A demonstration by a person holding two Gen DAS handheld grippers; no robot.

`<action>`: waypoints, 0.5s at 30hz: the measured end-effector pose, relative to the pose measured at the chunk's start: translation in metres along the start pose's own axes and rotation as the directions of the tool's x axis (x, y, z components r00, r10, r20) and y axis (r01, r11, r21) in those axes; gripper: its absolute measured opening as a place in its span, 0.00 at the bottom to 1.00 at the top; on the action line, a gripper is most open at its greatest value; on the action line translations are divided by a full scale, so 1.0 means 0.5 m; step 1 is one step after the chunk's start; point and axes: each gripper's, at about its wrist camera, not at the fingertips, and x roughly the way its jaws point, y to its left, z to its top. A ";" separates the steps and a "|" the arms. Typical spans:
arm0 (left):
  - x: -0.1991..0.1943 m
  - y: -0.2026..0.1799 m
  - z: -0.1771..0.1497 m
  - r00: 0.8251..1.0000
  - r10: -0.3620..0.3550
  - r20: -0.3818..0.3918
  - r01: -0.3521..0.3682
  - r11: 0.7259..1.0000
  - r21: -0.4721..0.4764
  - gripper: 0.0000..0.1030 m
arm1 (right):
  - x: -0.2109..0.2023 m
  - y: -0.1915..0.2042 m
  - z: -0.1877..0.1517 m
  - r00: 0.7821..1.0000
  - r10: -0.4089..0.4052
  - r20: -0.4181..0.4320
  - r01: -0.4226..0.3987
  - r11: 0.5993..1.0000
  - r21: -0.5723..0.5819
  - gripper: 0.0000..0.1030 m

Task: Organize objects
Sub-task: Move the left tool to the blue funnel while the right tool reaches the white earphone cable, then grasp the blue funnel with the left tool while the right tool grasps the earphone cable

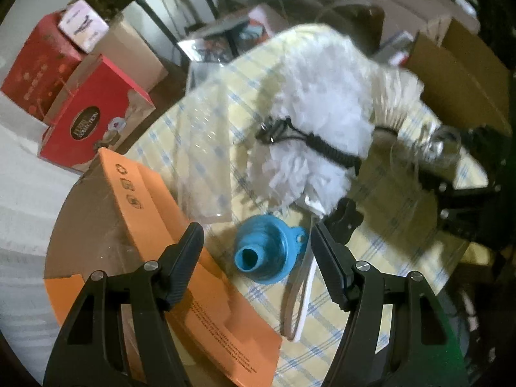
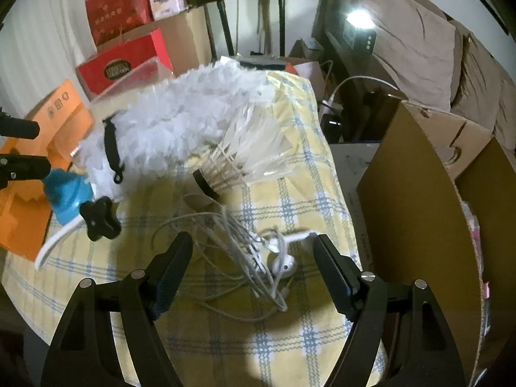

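Hovering over the checked desk (image 1: pixel 322 303), our left claw (image 1: pixel 258 248) stands released, the blue funnel (image 1: pixel 267 251) between its pads but untouched; the orange box (image 1: pixel 180 258) crowds its left finger. Our right claw (image 2: pixel 253 258) also stands released above the tangled white earphone cable (image 2: pixel 245 251). Only the right view shows the desk's far edge and the cardboard box (image 2: pixel 425 200) beside it. The white feather duster (image 2: pixel 180 119) fills mid-desk, leaving little free room.
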 end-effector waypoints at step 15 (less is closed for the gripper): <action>0.051 0.011 -0.003 0.992 -0.022 -0.126 0.024 0.999 0.021 0.27 | -0.007 -0.008 -0.008 1.000 -0.010 -0.017 0.010 1.000 -0.010 0.20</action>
